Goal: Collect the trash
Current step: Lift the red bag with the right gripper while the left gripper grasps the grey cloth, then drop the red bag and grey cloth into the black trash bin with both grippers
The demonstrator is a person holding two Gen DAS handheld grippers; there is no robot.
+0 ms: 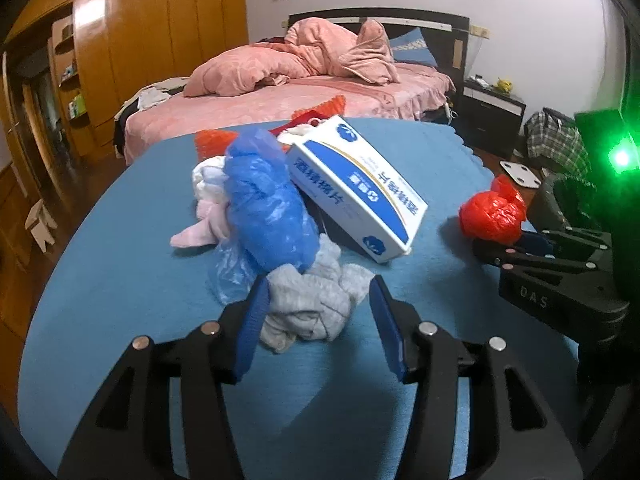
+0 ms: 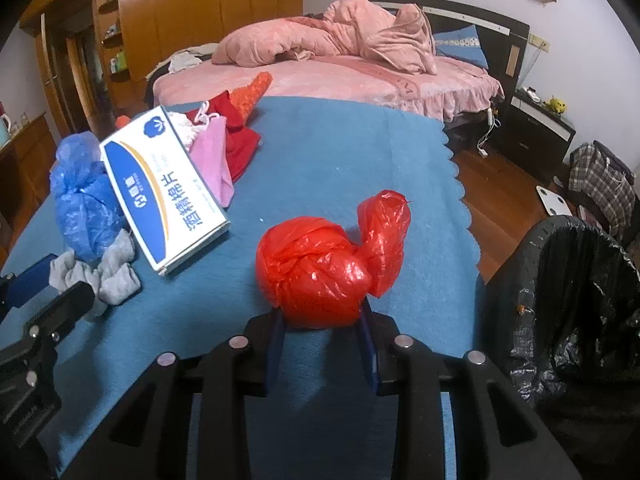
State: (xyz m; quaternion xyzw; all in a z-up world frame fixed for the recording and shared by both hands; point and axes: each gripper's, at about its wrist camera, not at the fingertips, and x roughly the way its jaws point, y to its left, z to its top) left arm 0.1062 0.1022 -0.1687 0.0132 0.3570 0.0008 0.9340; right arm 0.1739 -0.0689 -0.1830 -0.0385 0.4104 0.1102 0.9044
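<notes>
**A:** Right side first: the right gripper (image 2: 322, 318) has its two fingers pressed against the flanks of the knotted red plastic bag (image 2: 330, 264), clamped on it low down, the bag bulging above the blue pads. The bag sits over the blue cloth (image 2: 340, 160), toward its scalloped right edge.

**B:** And just off that edge, down at floor level, there's the bin lined with a black bag (image 2: 580, 292), mouth gaping, close to the right of the gripper.

**A:** Over to the left now. The left gripper (image 1: 320, 320) is spread wide, fingers either side of the crumpled grey cloth (image 1: 312, 304). The left pad touches its edge, the right pad stands clear of it.

**B:** Behind that grey bundle, the heap: a blue plastic bag (image 1: 264, 204) leaning on the white-and-blue box (image 1: 356, 188), which tilts up on the pile. White and pink rags (image 1: 208, 208) lie to the left of the blue bag.

**A:** From the right camera, red and pink fabric (image 2: 228, 144) sits behind the box, at the cloth's far side.

**B:** Beyond all that, a bed with a rumpled pink duvet (image 1: 280, 64), and wooden wardrobes (image 1: 152, 40) along the left wall
</notes>
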